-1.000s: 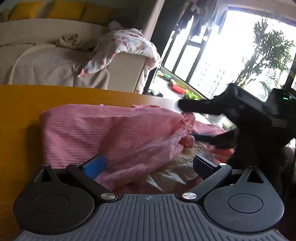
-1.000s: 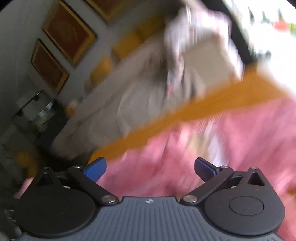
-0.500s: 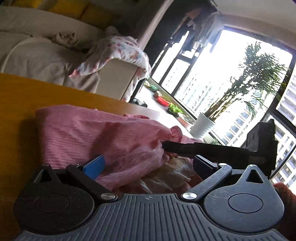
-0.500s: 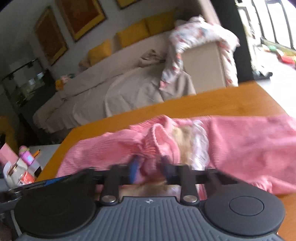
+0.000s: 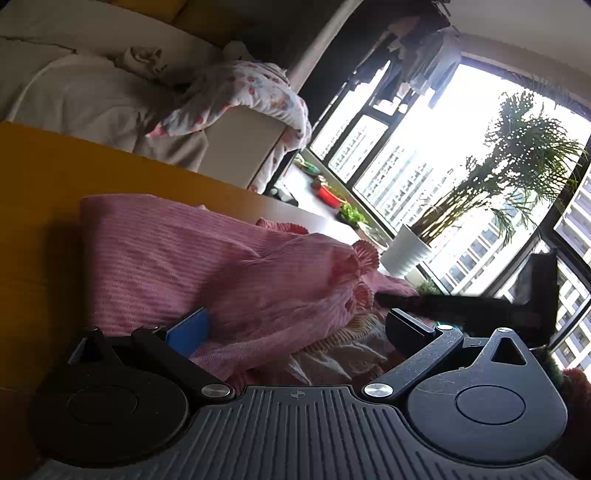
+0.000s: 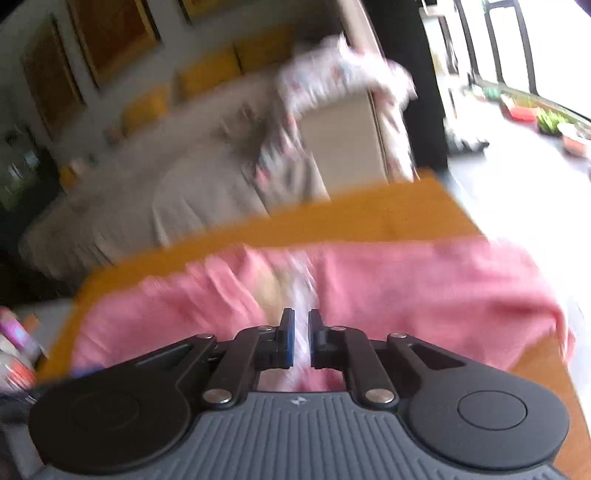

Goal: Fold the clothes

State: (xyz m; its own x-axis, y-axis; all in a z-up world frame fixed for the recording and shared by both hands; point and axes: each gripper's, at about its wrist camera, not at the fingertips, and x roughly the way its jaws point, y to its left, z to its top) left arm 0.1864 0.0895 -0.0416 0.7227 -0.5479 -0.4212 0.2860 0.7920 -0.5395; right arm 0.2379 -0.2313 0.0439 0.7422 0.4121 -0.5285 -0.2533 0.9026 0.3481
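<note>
A pink ribbed knit garment [image 5: 192, 266] lies on the orange-yellow wooden table [image 5: 44, 177], its long axis running across the table from side to side in the right wrist view [image 6: 424, 280]; in the left wrist view a frilled cuff [image 5: 364, 253] points toward the window. A pale yellow and white lining [image 5: 343, 350] shows where the fabric bunches near the middle.

The right gripper [image 6: 301, 338] has its blue-padded jaws drawn nearly together, with a thin strip of pale fabric pinched between them at the bunched middle of the garment. The left gripper [image 5: 295, 328] stands with its jaws wide apart low over the pink cloth; the blue pad [image 5: 188, 330] touches or sits just over the fabric without clamping it.

Beyond the table stands a beige sofa [image 5: 92, 99] with a white floral-print blanket [image 5: 251, 96] draped over its arm and yellow cushions [image 6: 207, 74] along the back. By the large window [image 5: 424, 155] a palm plant rises from a white pot [image 5: 406, 253]. Framed pictures [image 6: 107, 33] hang on the wall, blurred.
</note>
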